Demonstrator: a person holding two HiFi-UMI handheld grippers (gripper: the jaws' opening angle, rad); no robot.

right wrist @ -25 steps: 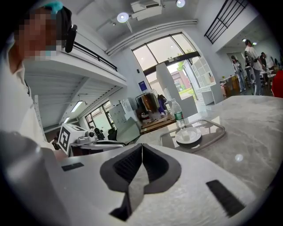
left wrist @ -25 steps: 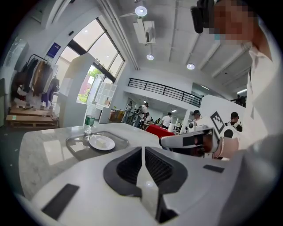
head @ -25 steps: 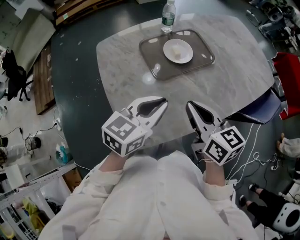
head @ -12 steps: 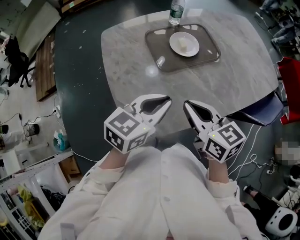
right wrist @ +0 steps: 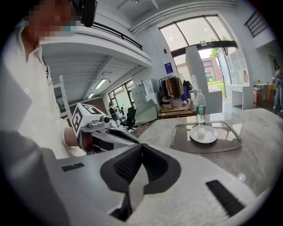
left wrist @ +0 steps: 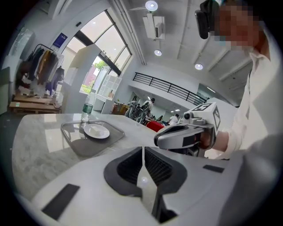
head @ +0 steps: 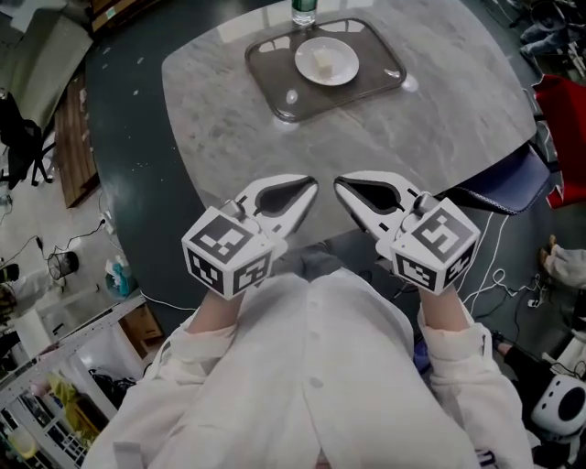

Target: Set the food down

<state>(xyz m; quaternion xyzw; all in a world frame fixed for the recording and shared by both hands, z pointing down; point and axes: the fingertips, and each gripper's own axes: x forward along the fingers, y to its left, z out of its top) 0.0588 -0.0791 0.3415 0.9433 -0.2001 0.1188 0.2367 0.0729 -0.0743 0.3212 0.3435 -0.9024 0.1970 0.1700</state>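
At the near edge of a pale marble table [head: 417,128], bare tabletop open ahead, the left claw [head: 307,190] and right claw [head: 343,186] hover shut and empty, well apart from the food [head: 322,62] on a white plate [head: 346,70] in a grey tray [head: 275,90] beside a bottle [head: 305,11], its label unreadable.

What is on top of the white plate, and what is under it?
A small pale piece of food lies on the plate. The plate stands in a grey tray on the marble table. The tray's floor beneath the plate is covered.
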